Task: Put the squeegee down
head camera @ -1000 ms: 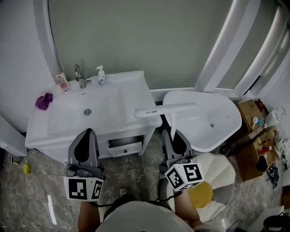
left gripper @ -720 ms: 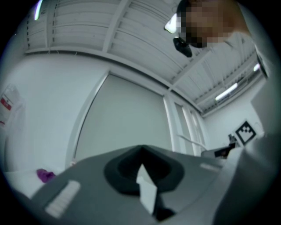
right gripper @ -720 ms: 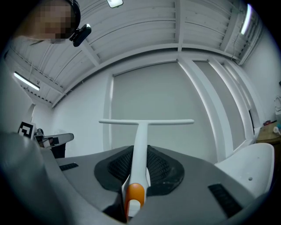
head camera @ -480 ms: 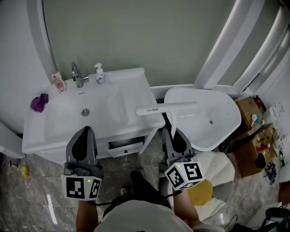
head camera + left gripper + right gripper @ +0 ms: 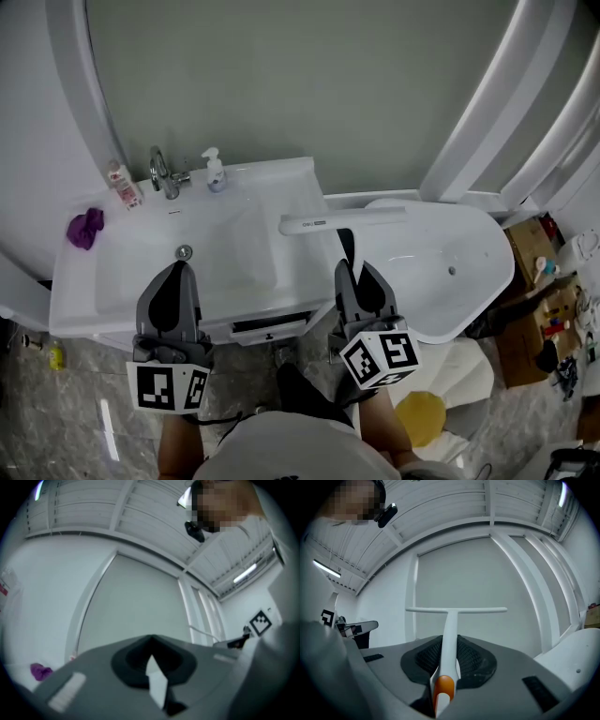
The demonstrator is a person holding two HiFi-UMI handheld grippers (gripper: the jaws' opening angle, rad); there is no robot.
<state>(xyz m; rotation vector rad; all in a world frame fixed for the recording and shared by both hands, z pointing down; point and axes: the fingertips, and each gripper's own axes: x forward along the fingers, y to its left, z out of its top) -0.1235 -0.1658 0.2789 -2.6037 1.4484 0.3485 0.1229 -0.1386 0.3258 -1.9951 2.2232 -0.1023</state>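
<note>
The squeegee (image 5: 342,222) is white, with a long blade held crosswise and a handle with an orange end (image 5: 444,686). My right gripper (image 5: 352,269) is shut on the handle, and the blade hangs in the air above the gap between the vanity's right edge and the tub. In the right gripper view the blade (image 5: 456,610) stands level in front of the grey wall. My left gripper (image 5: 175,274) hovers over the vanity's front edge with its jaws together and nothing in them; from its own view (image 5: 151,644) only a thin sliver shows between them.
The white vanity (image 5: 103,291) carries a faucet (image 5: 164,170), a pump bottle (image 5: 216,170), a small red-labelled bottle (image 5: 123,184) and a purple cloth (image 5: 85,228). A white tub (image 5: 483,277) lies to the right. Cardboard boxes (image 5: 532,239) and clutter stand at the far right.
Both grippers and the camera have come closer to the vanity and wall. The squeegee stays in the right gripper's hold, its blade now nearer the wall.
</note>
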